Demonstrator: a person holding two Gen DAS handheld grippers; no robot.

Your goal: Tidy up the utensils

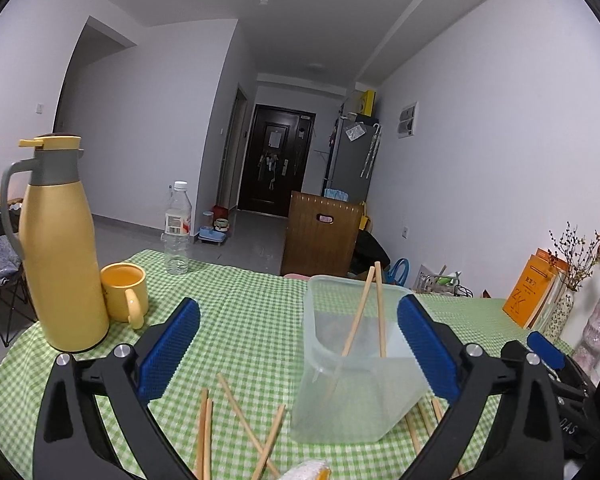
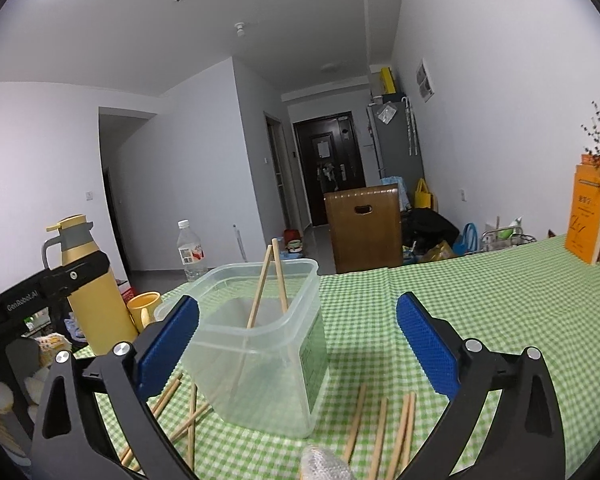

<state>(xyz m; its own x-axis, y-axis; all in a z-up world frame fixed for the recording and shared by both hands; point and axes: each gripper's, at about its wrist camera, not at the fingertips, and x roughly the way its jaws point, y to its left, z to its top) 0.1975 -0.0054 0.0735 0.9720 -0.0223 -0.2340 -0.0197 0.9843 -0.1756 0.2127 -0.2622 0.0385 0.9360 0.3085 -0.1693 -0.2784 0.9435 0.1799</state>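
Note:
A clear plastic container [image 1: 360, 384] stands on the green checked tablecloth [image 1: 251, 320] with two wooden chopsticks [image 1: 366, 312] leaning inside it. It also shows in the right wrist view [image 2: 267, 364], with the chopsticks [image 2: 269, 284] upright in it. Several loose chopsticks lie on the cloth left of the container [image 1: 235, 424] and right of it [image 2: 392, 428]. My left gripper [image 1: 300, 344] is open and empty, just in front of the container. My right gripper [image 2: 297, 344] is open and empty, to the container's right; it shows at the right edge of the left wrist view [image 1: 548, 352].
A yellow thermos jug [image 1: 59, 256], a yellow mug [image 1: 123, 292] and a clear water bottle [image 1: 177, 228] stand at the table's left. An orange book [image 2: 588, 216] and vases with dried flowers [image 1: 568, 304] stand at the right by the wall. A wooden chair [image 1: 324, 236] is beyond the table.

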